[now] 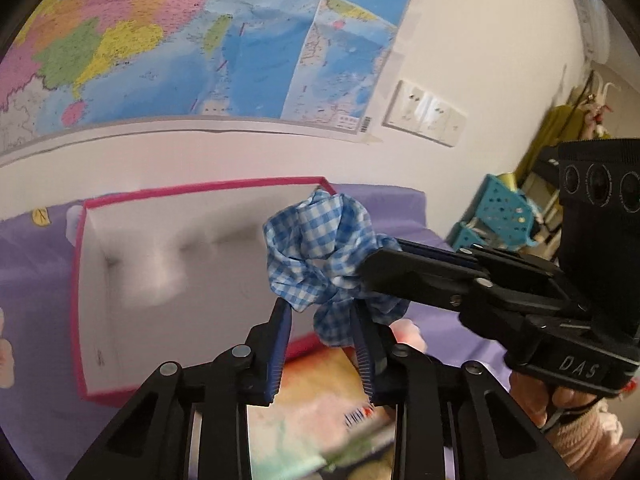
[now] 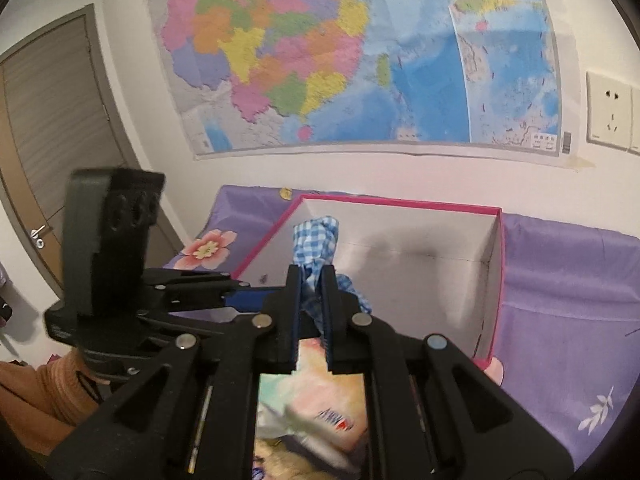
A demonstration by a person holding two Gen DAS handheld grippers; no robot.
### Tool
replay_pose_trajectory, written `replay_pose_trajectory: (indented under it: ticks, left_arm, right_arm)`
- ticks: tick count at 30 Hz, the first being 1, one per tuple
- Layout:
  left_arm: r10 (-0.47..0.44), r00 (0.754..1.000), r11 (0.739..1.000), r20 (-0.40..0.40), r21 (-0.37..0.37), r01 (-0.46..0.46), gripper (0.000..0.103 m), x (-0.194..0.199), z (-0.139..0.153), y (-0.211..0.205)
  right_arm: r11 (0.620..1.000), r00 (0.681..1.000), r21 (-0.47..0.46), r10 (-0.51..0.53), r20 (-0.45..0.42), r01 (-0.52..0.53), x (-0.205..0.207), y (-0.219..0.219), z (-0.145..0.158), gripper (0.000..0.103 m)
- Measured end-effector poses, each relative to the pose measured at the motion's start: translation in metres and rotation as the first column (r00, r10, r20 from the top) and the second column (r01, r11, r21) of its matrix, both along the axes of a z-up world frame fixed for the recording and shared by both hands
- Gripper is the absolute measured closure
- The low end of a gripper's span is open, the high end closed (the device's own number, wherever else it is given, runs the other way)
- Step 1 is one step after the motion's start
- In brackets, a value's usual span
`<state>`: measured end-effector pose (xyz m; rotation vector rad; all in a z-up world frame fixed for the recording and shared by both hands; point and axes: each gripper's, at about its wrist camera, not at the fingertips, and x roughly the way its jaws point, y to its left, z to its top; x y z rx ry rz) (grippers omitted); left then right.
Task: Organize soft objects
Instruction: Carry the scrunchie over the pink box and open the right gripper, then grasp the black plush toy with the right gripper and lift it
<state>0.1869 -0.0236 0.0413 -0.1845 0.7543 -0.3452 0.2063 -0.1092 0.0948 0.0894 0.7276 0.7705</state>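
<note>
Left wrist view: clamping the blue checked cloth (image 1: 316,236) from the side with the right gripper (image 1: 380,256), fingers narrow on the bunch. Nipping its dangling tail below with the left gripper (image 1: 320,312), pads drawn in against the fabric. Probably gripping at two spots to keep it bundled for a clean drop. Hanging in the air just in front of the pink-rimmed box (image 1: 200,186), clear of the rim.

Right wrist view: squeezing the cloth tight, top flopping over the fingertips. Reaching in from the left with the left gripper (image 2: 244,294), close and crowded there. Ahead, plenty of bare box floor; only the near rim to clear, far wall well back.
</note>
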Motion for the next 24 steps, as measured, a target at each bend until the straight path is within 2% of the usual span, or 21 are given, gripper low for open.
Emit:
replay_pose_trajectory:
  ticks: [3, 6, 8, 9, 12, 14, 20, 24]
  left_arm:
    - [0.014, 0.999, 1.000, -0.030, 0.012, -0.013, 0.073, 0.015, -0.005, -0.003]
    - [0.040, 0.998, 0.999, -0.058, 0.021, -0.038, 0.073, 0.029, -0.011, -0.004]
    - [0.068, 0.996, 0.997, -0.065, 0.053, -0.064, 0.073, 0.035, -0.016, -0.005]
    - [0.084, 0.994, 0.995, -0.074, 0.066, -0.079, 0.073, 0.037, -0.019, -0.005]
    - [0.095, 0.992, 0.994, -0.081, 0.062, -0.090, 0.071, 0.034, -0.022, -0.002]
    - [0.097, 0.993, 0.993, -0.068, 0.069, -0.092, 0.070, 0.029, -0.020, -0.001]
    - [0.069, 0.998, 0.995, 0.002, 0.077, -0.069, 0.066, 0.003, -0.007, -0.005]
    - [0.034, 0.999, 0.997, 0.038, 0.075, -0.036, 0.060, -0.019, 0.000, -0.009]
  right_arm:
    - [1.000, 0.999, 0.015, -0.009, -0.039, 0.010, 0.019, -0.003, -0.010, 0.092]
    - [1.000, 0.998, -0.011, -0.028, -0.061, 0.027, 0.034, -0.004, -0.023, 0.092]
    - [0.999, 0.995, -0.017, -0.039, -0.087, 0.037, 0.044, -0.005, -0.031, 0.091]
    - [0.998, 0.993, -0.034, -0.054, -0.101, 0.051, 0.048, -0.006, -0.036, 0.088]
    - [0.984, 0.984, -0.126, -0.142, -0.112, 0.127, 0.058, -0.011, -0.049, 0.066]
    - [0.977, 0.976, -0.142, -0.178, -0.125, 0.159, 0.058, -0.019, -0.053, 0.065]
    - [0.985, 0.982, -0.079, -0.160, -0.101, 0.152, 0.027, -0.042, -0.031, 0.064]
    - [0.990, 0.987, -0.029, -0.136, -0.080, 0.135, -0.006, -0.055, -0.010, 0.055]
